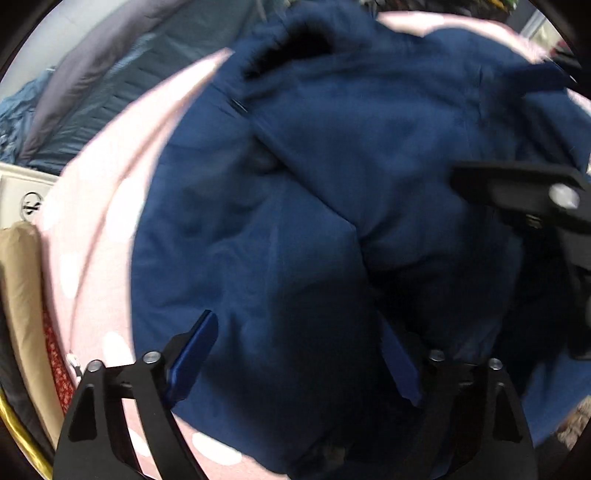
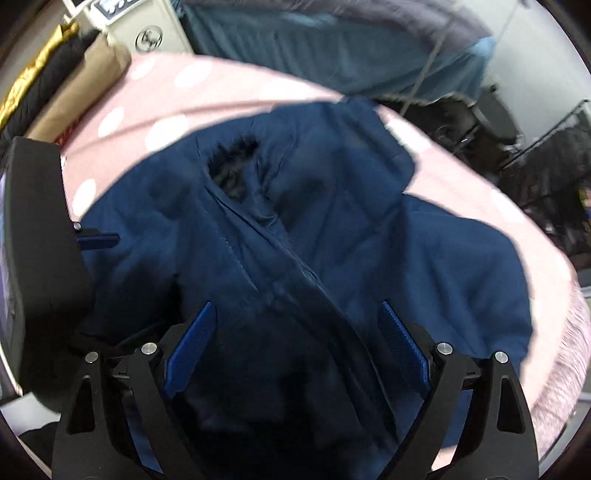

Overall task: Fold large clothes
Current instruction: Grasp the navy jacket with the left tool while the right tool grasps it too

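Fingers [image 1: 192, 356] of the left gripper [image 1: 295, 363] are spread wide, with navy fabric lying between them but not pinched. Fingers [image 2: 190, 349] of the right gripper [image 2: 297, 349] are likewise spread apart, standing over a dark fold of the same garment without clamping it. Blue pads line the inner faces of both pairs.

Both grippers hover low over the near part of a navy jacket [image 1: 332, 192], side by side; each shows at the edge of the other's view. The jacket [image 2: 332, 229] lies crumpled on a pink sheet with white dots [image 2: 229, 85], its dark-lined collar opening [image 2: 232, 166] pointing away from the grippers. A grey-blue quilt [image 2: 314, 40] lies beyond the sheet. A cream box [image 2: 147, 33] stands at the far left corner.
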